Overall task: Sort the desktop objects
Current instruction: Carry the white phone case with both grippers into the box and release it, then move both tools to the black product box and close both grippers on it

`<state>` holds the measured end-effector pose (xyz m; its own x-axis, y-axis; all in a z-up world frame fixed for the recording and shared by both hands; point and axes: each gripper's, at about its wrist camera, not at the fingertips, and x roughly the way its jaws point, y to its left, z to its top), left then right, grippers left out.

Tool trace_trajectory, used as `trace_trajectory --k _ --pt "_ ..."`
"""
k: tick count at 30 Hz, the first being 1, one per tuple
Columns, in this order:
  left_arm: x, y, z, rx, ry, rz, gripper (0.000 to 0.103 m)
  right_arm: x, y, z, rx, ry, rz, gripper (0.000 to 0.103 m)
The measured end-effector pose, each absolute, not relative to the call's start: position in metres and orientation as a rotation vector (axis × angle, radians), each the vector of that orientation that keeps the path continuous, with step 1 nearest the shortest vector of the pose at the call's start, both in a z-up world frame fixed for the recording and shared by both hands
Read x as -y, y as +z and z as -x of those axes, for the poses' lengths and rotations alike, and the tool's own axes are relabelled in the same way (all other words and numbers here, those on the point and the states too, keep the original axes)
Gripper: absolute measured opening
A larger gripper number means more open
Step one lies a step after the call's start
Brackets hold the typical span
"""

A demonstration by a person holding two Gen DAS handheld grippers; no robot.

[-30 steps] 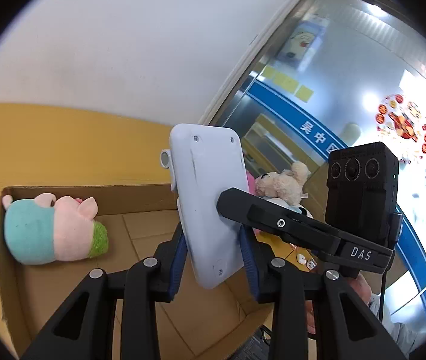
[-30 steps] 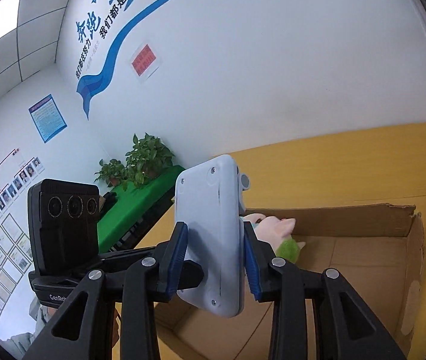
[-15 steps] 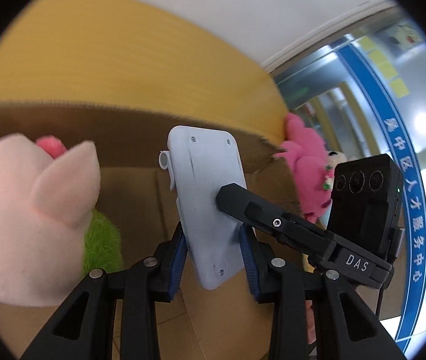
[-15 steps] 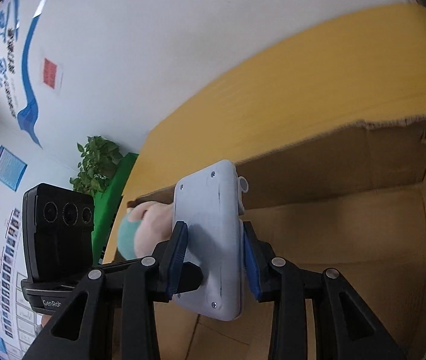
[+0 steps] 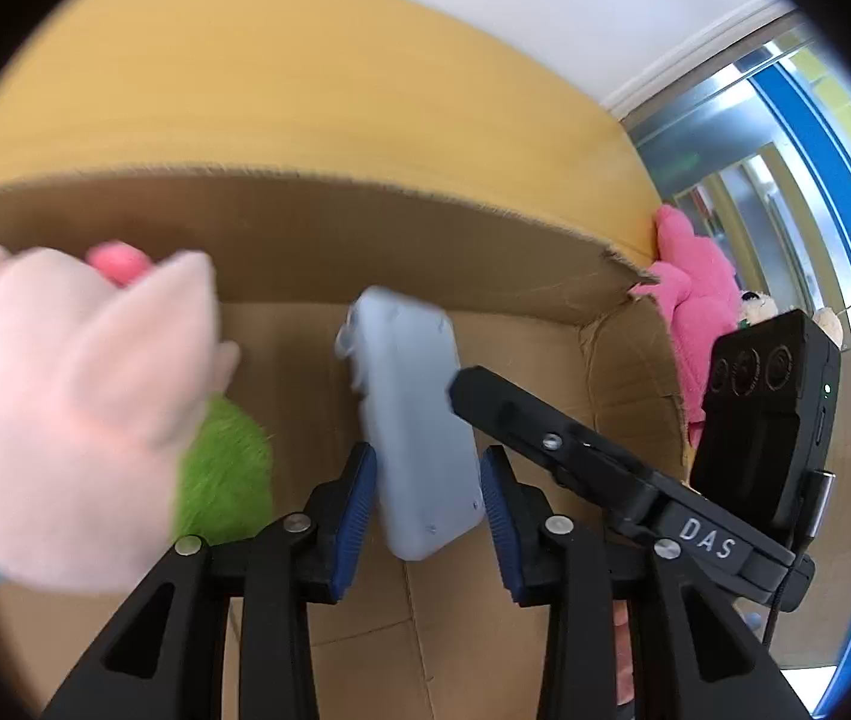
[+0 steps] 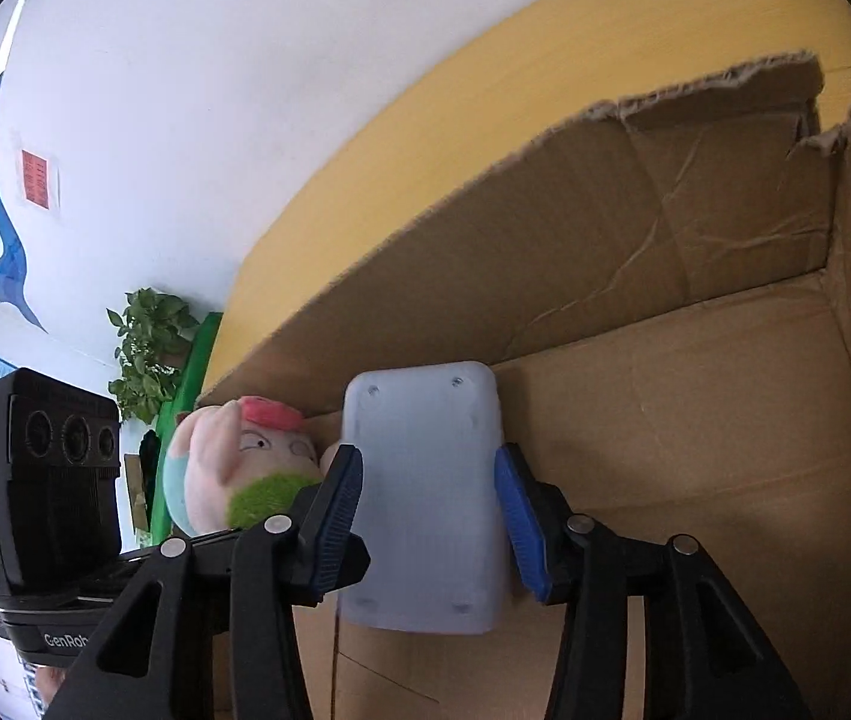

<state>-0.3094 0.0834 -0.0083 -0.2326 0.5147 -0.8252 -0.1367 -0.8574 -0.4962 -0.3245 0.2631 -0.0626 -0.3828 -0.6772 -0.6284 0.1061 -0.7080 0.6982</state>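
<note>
Right wrist view shows the pale plastic device (image 6: 422,498) inside the cardboard box (image 6: 695,276), long axis along the fingers — both the right gripper (image 6: 428,516) and left gripper (image 5: 428,498) spread, released around it.

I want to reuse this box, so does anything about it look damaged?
Yes. The cardboard box's top edge is ragged, torn at the far right corner, and its back wall is creased. The pig plush and white device inside look intact.
</note>
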Motion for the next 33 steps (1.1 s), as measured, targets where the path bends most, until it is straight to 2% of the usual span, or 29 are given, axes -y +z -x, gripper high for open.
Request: trace_trajectory --k 2,5,6,8,10,12,15,18,25,30,33 --pt "-0.079 0.007 0.3 0.434 2.17 1.574 0.036 -0.267 -0.051 0.317 0.767 -2.147 -1.322 0.047" --pt "-0.07 0.04 0.277 0.403 2.261 1.463 0.036 -0.275 -0.025 0.303 0.73 -2.205 -1.301 0.055" --pt "-0.068 0.053 0.266 0.378 2.3 1.413 0.036 -0.279 -0.017 0.298 0.719 -2.223 -1.296 0.06" --pt "-0.065 0.08 0.239 0.308 2.383 1.299 0.043 -0.286 0.007 0.279 0.657 -2.29 -1.281 0.07" --pt "-0.061 0.106 0.202 0.224 2.49 1.167 0.066 -0.289 0.033 0.256 0.579 -2.349 -1.251 0.084" --pt "-0.062 0.125 0.167 0.149 2.587 1.054 0.077 -0.288 0.059 0.227 0.48 -2.404 -1.217 0.091" --pt "-0.06 0.144 0.115 0.048 2.683 0.905 0.077 -0.286 0.086 0.177 0.3 -2.468 -1.163 0.103" --pt "-0.056 0.149 0.07 0.022 2.742 0.81 0.08 -0.295 0.1 0.117 0.15 -2.522 -1.083 0.103" --pt "-0.044 0.137 -0.007 0.009 2.76 0.824 0.08 -0.294 0.088 0.029 -0.01 -2.55 -0.979 0.103" --pt "-0.045 0.096 -0.038 -0.02 2.681 0.927 0.08 -0.309 0.056 -0.027 -0.038 -2.456 -0.995 0.103" --pt "-0.049 0.066 -0.044 0.015 2.59 1.024 0.08 -0.318 0.025 -0.049 -0.065 -2.376 -1.097 0.103"
